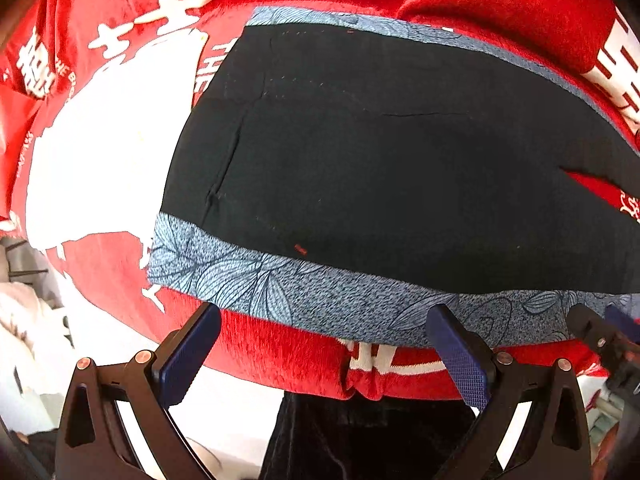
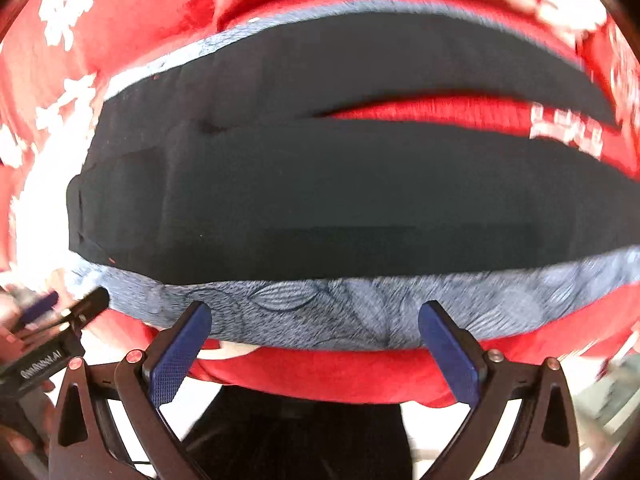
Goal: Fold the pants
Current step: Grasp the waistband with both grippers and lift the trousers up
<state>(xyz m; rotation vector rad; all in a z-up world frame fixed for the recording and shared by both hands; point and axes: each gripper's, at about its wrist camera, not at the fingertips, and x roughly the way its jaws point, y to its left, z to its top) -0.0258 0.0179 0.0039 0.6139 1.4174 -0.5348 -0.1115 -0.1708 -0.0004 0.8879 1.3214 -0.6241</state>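
Dark navy pants point(image 1: 392, 160) lie flat on a blue leaf-patterned cloth point(image 1: 280, 292) over a red blanket point(image 1: 280, 352). In the right wrist view the pants point(image 2: 320, 200) show both legs running to the right, with a gap of red between them. My left gripper point(image 1: 324, 336) is open and empty, just short of the cloth's near edge by the waist end. My right gripper point(image 2: 316, 330) is open and empty over the cloth's near edge. Each gripper shows in the other's view: the right one point(image 1: 604, 332), the left one point(image 2: 60, 312).
The red blanket point(image 2: 140, 12) with white characters and a large white print point(image 1: 108, 152) covers the surface. Its near edge point(image 1: 372, 384) hangs down. Below it are something dark point(image 1: 360, 440) and pale clutter point(image 1: 24, 320) at the left.
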